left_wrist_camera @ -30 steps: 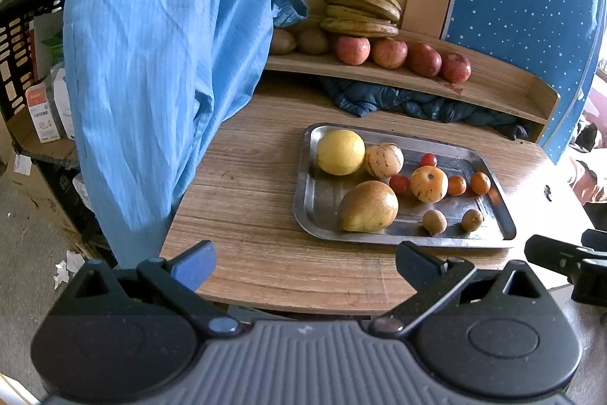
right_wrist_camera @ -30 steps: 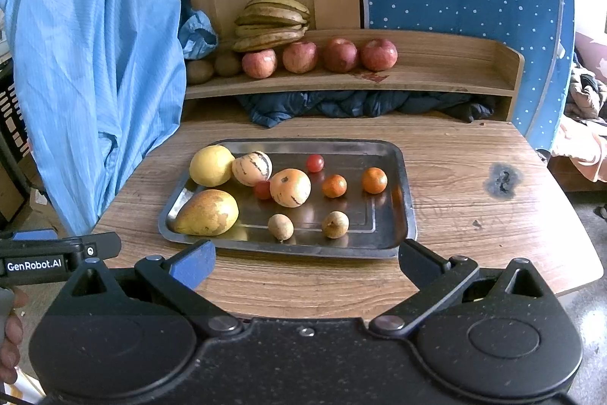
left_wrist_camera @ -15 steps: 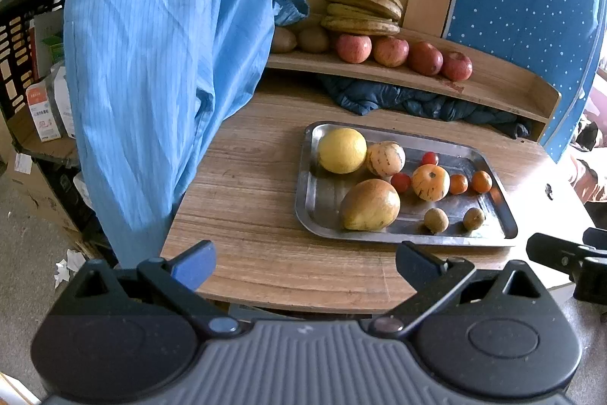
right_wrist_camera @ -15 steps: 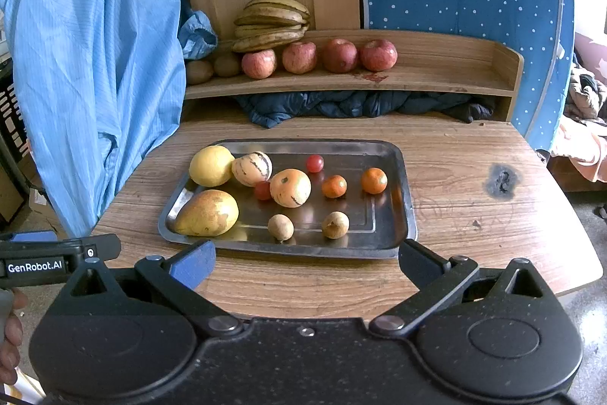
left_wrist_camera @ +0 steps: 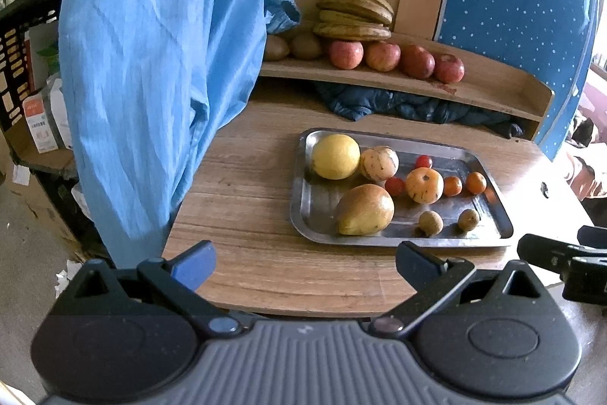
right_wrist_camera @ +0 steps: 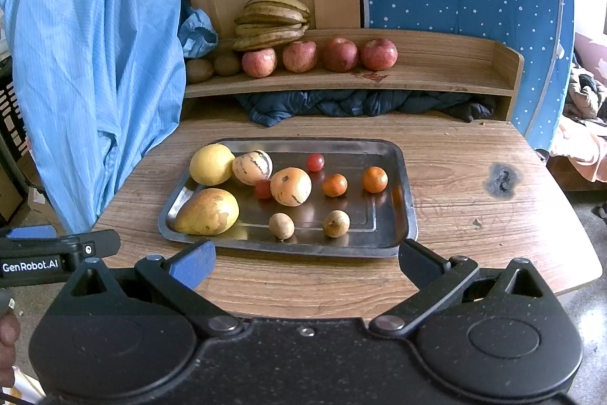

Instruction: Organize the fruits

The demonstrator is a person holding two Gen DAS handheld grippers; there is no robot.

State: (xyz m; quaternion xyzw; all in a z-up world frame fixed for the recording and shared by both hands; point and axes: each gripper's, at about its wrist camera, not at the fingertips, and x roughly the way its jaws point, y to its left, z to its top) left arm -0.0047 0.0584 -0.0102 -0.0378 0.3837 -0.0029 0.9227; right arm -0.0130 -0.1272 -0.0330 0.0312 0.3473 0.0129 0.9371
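Observation:
A steel tray (right_wrist_camera: 394,226) (left_wrist_camera: 303,215) on the wooden table holds a pear (right_wrist_camera: 208,211) (left_wrist_camera: 365,209), a yellow round fruit (right_wrist_camera: 211,164) (left_wrist_camera: 335,156), a striped melon (right_wrist_camera: 252,167), a pale orange fruit (right_wrist_camera: 290,186), two small oranges (right_wrist_camera: 374,179), two red cherry tomatoes (right_wrist_camera: 315,162) and two small brown fruits (right_wrist_camera: 281,226). My right gripper (right_wrist_camera: 306,260) is open at the table's near edge, just short of the tray. My left gripper (left_wrist_camera: 305,262) is open too, nearer the tray's left end, empty.
A raised wooden shelf (right_wrist_camera: 436,78) at the back carries bananas (right_wrist_camera: 271,21), several red apples (right_wrist_camera: 339,54) and two kiwis (right_wrist_camera: 212,67). Dark blue cloth (right_wrist_camera: 341,103) lies under it. A light blue garment (right_wrist_camera: 91,55) hangs at the left. A burn mark (right_wrist_camera: 502,179) is right of the tray.
Both views have shifted only slightly; the tray sits a touch higher in the left wrist view. Nothing was grasped or moved.

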